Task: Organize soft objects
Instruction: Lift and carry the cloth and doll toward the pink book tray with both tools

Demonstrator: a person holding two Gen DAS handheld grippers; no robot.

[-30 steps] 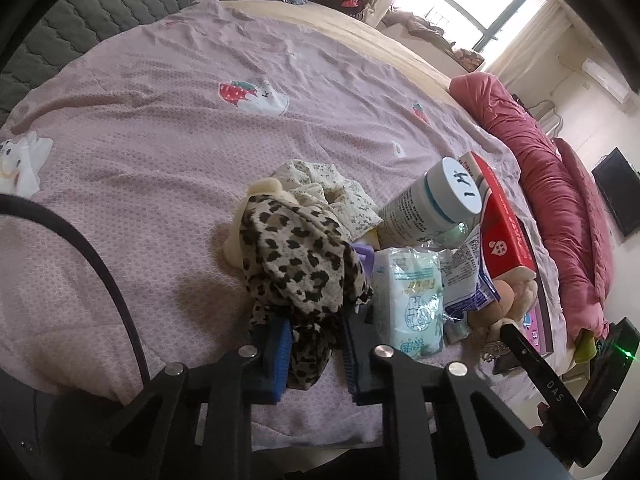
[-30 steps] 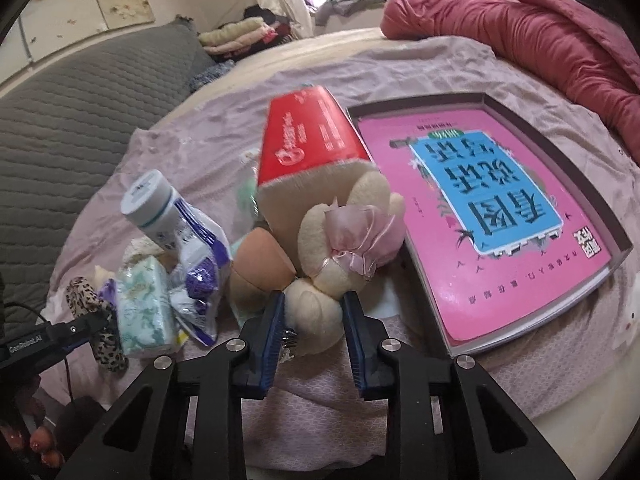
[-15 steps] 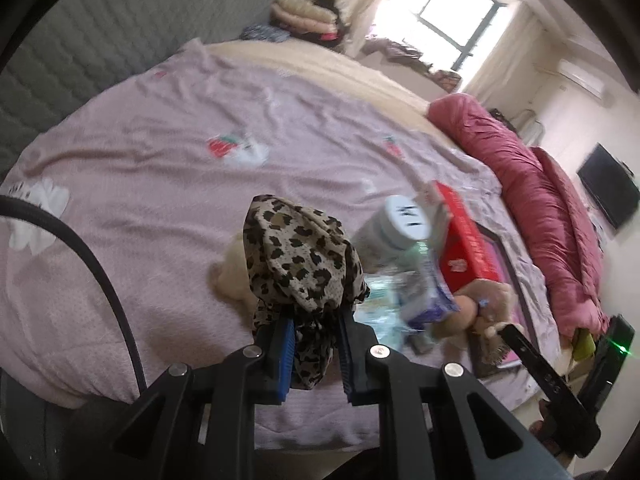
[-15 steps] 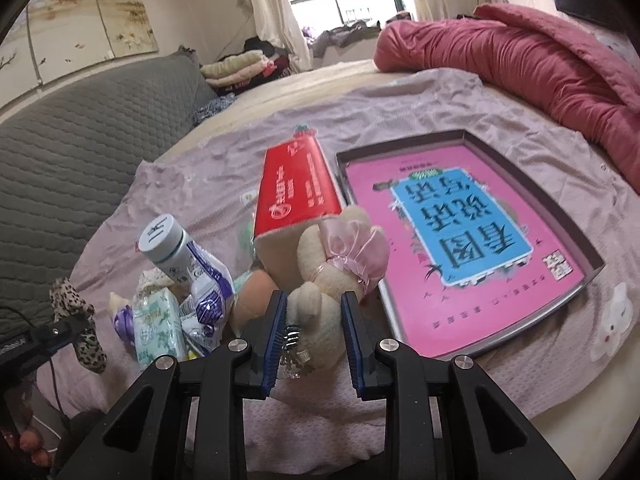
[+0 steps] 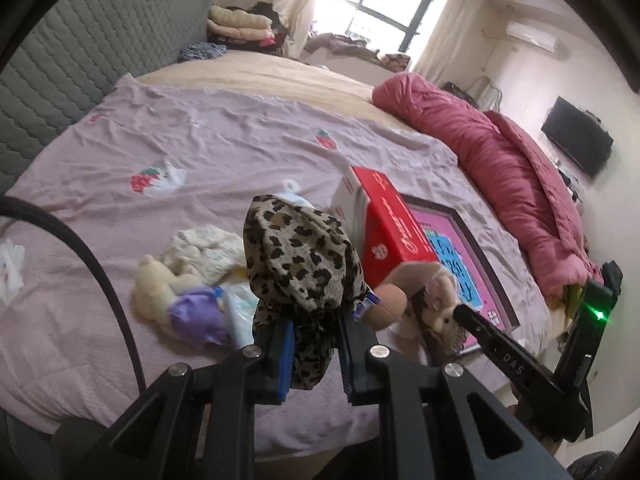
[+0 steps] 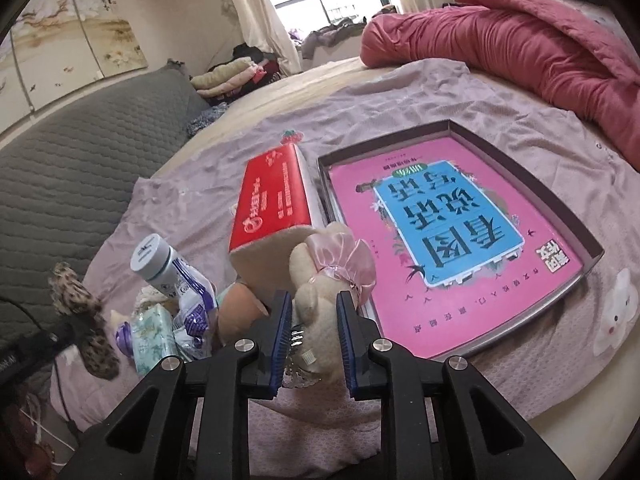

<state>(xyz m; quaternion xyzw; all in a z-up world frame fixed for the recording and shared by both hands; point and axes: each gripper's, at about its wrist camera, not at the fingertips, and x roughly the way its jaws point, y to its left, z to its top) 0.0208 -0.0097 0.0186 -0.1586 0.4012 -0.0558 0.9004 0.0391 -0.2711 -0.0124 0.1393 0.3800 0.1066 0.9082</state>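
My left gripper [image 5: 312, 320] is shut on a leopard-print cloth [image 5: 300, 256], which hangs bunched above the bed, clear of the pile. The same cloth [image 6: 76, 300] shows at the left edge of the right wrist view. My right gripper [image 6: 314, 320] has its jaws closing on a cream plush toy with a pink bow [image 6: 320, 280], and both pads press its body. That toy leans against a red tissue box [image 6: 276, 200]. On the pink sheet lie a small cream bear in purple [image 5: 160, 288] and a pale floral cloth [image 5: 204, 248].
A white bottle [image 6: 154, 256], a foil pouch [image 6: 192, 312] and a tissue pack [image 6: 152, 340] sit left of the plush toy. A dark tray [image 6: 592, 244] holding a pink book lies to the right. A red quilt [image 6: 520, 52] runs along the far side, with a grey headboard [image 5: 60, 72] at left.
The left gripper rose with the leopard cloth, lifting it off the pile. The right gripper's jaws narrowed around the plush toy and it drew back a little.
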